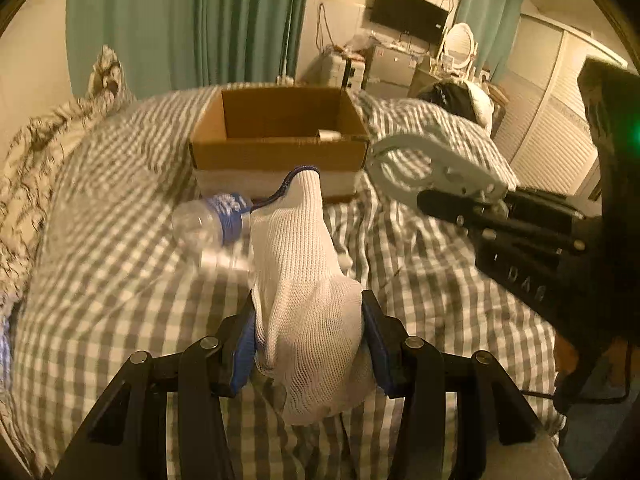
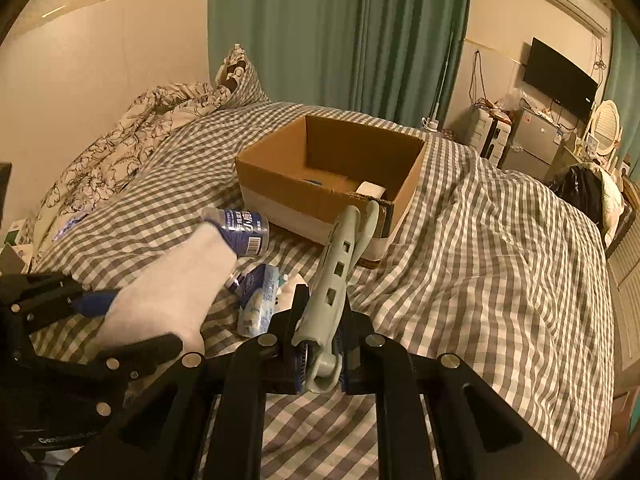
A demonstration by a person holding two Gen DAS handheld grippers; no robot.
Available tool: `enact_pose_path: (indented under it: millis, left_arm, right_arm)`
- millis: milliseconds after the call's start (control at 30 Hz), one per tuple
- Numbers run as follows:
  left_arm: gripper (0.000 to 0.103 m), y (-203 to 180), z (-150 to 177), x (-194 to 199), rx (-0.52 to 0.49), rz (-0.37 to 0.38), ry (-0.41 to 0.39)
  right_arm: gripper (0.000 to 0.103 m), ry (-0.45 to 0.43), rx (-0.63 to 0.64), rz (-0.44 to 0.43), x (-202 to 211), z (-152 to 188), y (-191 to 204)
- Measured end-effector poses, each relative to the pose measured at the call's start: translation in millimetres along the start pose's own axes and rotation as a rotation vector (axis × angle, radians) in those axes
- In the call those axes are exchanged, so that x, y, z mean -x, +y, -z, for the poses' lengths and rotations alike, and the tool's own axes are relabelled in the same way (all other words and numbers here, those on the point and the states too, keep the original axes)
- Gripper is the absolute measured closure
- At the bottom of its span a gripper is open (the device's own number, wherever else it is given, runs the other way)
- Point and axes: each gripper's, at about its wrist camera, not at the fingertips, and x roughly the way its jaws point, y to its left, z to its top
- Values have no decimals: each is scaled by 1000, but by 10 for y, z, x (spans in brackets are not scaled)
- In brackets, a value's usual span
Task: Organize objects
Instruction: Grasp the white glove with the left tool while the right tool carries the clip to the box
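My left gripper [image 1: 310, 340] is shut on a white mesh sock [image 1: 304, 280] with a blue cuff, held above the bed; it also shows in the right wrist view [image 2: 168, 292]. My right gripper [image 2: 322, 354] is shut on a pale grey plastic clip tool [image 2: 336, 276], also seen in the left wrist view [image 1: 428, 168]. An open cardboard box [image 1: 276, 148] [image 2: 332, 184] sits ahead on the bed, with a small white item [image 2: 370, 189] inside. A clear water bottle [image 1: 212, 220] with a blue label [image 2: 246, 232] lies in front of the box. A tissue packet [image 2: 256, 300] lies beside it.
A grey-checked duvet [image 2: 500, 260] covers the bed. A floral blanket [image 2: 116, 160] lies at the left. Green curtains [image 2: 340, 32], a TV [image 2: 560, 76], a small fridge [image 2: 532, 140] and a mirror stand behind. A dark bag [image 2: 580, 188] sits at the bed's right edge.
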Motion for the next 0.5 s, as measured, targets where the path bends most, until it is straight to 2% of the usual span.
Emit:
enact_pose_path:
  millis: [200, 500]
  left_arm:
    - [54, 60, -275, 146, -10, -27, -69]
    - [54, 190, -1060, 157, -46, -99, -193]
  right_arm:
    - [92, -40, 21, 6, 142, -99, -3]
    - [92, -140, 75, 24, 257, -679, -45]
